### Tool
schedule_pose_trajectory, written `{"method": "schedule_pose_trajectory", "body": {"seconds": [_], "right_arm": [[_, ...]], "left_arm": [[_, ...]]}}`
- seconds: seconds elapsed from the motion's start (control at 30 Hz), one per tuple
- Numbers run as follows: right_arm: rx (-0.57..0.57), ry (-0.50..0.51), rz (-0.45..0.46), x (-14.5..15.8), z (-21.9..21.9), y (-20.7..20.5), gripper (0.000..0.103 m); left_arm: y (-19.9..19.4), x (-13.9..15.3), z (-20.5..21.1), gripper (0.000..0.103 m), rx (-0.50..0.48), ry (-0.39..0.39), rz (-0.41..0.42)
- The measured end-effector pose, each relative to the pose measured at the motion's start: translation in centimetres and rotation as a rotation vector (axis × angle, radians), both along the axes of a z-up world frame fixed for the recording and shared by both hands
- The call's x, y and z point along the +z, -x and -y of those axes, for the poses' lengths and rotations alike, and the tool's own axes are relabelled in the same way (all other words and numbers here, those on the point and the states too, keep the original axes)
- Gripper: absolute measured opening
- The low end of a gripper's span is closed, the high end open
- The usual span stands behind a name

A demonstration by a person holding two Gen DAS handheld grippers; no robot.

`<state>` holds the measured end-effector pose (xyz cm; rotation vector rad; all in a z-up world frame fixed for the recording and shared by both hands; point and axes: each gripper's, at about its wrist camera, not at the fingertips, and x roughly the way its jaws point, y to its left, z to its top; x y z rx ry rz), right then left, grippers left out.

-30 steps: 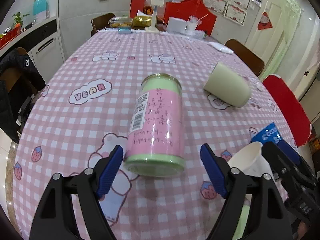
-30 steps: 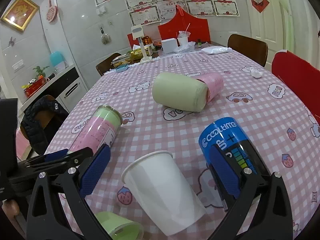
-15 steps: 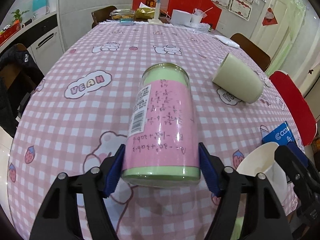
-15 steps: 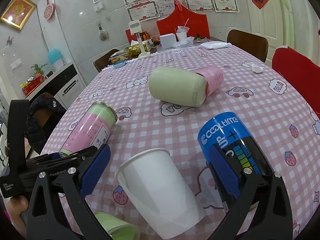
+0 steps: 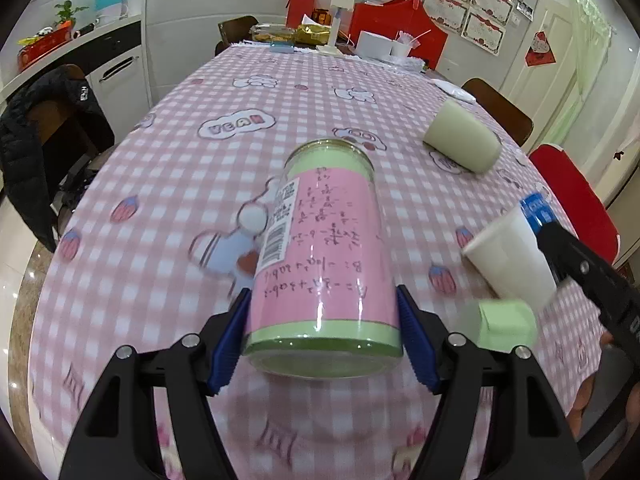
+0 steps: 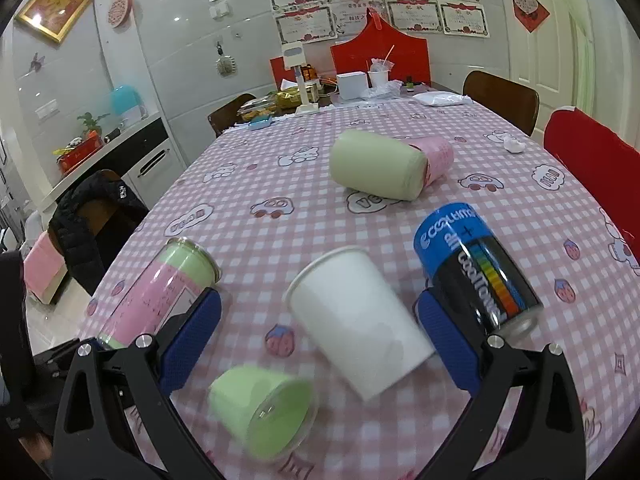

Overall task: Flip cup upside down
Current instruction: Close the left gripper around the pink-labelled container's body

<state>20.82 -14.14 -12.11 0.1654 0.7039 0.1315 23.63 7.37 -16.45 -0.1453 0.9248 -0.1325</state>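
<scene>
A pink and green can-shaped cup sits between the blue pads of my left gripper, which is shut on it and holds it tilted above the table; it also shows in the right wrist view. My right gripper is open, its pads either side of a white paper cup lying on its side. The white cup also shows in the left wrist view.
On the pink checked tablecloth lie a small green cup, a blue and black can-shaped cup, a pale green cup and a pink cup behind it. Chairs stand around; clutter at the far end.
My left gripper has closed on the pink and green cup and lifted it off the table. My right gripper has moved forward over the white cup; the small green cup is more in view.
</scene>
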Motion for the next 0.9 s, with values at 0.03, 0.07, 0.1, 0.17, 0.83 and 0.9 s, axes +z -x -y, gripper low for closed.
{"method": "schedule_pose_trajectory", "body": {"seconds": [0.03,0.07,0.1,0.17,0.83,0.9], "right_arm": [[0.001,0.005,0.002,0.1,-0.2,0.5,0.095],[0.001,0.01,0.003,0.1,-0.5,0.8,0.095],[0.004,0.014,0.004,0.1,-0.7,1.3,0.095],[0.009,0.021,0.004,0.1,-1.2,2.1,0.095],[0.028,0.031,-0.019,-0.1,-2.5,5.3,0.095],[0.036,0.026,-0.017,0.2,-2.8,5.1,0.095]], "left_arm": [[0.6,0.0,-0.1,0.069,-0.001,0.0,0.005],[1.2,0.1,-0.1,0.069,-0.002,-0.001,0.011],[2.0,0.2,-0.1,0.069,-0.005,-0.005,0.018],[3.2,0.3,0.1,0.069,-0.009,-0.009,0.023],[6.9,-1.1,0.5,0.069,-0.048,0.046,0.006],[7.0,-0.9,0.2,0.069,-0.049,0.058,0.019]]}}
